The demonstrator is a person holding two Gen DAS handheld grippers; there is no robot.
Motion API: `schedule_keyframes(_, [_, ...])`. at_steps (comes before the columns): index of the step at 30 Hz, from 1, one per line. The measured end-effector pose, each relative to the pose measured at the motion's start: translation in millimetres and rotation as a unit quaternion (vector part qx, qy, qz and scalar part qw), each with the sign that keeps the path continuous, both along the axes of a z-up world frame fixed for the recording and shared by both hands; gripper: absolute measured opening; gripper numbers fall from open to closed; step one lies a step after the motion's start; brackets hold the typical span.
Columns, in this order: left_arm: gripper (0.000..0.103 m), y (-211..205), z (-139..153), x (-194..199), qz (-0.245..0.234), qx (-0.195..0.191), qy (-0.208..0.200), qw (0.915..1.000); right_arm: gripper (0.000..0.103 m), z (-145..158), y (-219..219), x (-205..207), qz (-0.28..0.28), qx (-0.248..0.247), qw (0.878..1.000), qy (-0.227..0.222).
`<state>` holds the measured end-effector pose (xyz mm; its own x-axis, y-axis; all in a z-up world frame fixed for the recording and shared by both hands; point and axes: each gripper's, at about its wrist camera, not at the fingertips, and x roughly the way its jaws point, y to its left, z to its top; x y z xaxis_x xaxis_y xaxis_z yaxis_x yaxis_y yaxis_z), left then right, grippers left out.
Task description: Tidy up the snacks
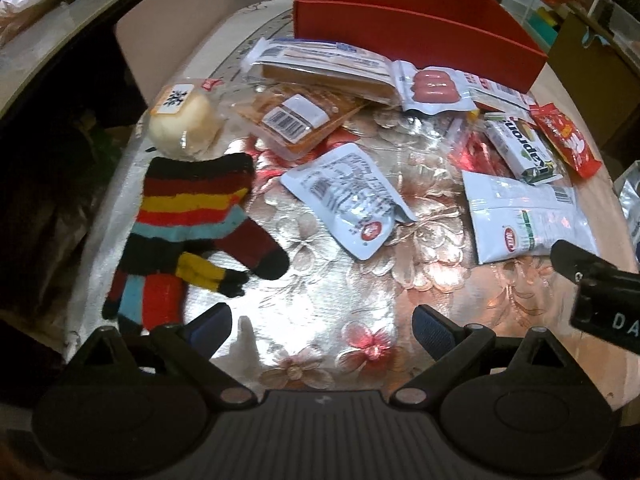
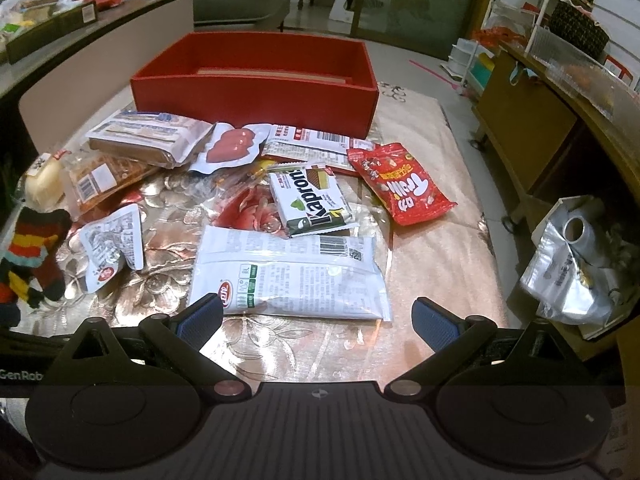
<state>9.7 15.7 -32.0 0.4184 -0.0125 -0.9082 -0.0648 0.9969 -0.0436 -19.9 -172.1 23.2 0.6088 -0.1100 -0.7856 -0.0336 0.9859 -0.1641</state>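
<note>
Red box (image 2: 256, 92), red Trolli bag (image 2: 400, 184), green-white Kapron wafer pack (image 2: 312, 200), multicolour-striped knit glove (image 1: 192, 216), floral metallic tablecloth (image 1: 320, 288).

- You can read "Kapront" on the green-and-white wafer pack (image 2: 312, 202).
- "Trolli" stands in white on the red candy bag (image 2: 400, 184).
- "GenRob", cut off by the frame edge, shows on the black device (image 2: 18, 376) at your left.
- The letters "DA" sit on the black housing (image 1: 608, 308) at your right.

Both grippers' fingers (image 1: 430, 330) (image 2: 434, 326) wide apart
</note>
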Motion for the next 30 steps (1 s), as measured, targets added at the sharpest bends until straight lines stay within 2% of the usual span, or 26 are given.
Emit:
schedule_keyframes(14, [0.092, 24.6, 6.2, -11.0, 0.033, -0.002, -0.009, 0.9994, 0.102, 5.6, 1.3, -3.7, 0.008, -0.003, 1.0, -0.003])
schedule_keyframes(21, [0.092, 47.3, -0.8, -13.3, 0.075, -0.017, 0.0, 0.997, 0.102, 6.0, 1.5, -4.5, 0.009, -0.003, 1.0, -0.004])
schedule_keyframes(30, [0.092, 50.8, -16.7, -10.0, 0.069, -0.027, 0.013, 0.9972, 0.102, 4.9, 1.7, -5.2, 0.011, -0.008, 1.0, -0.001])
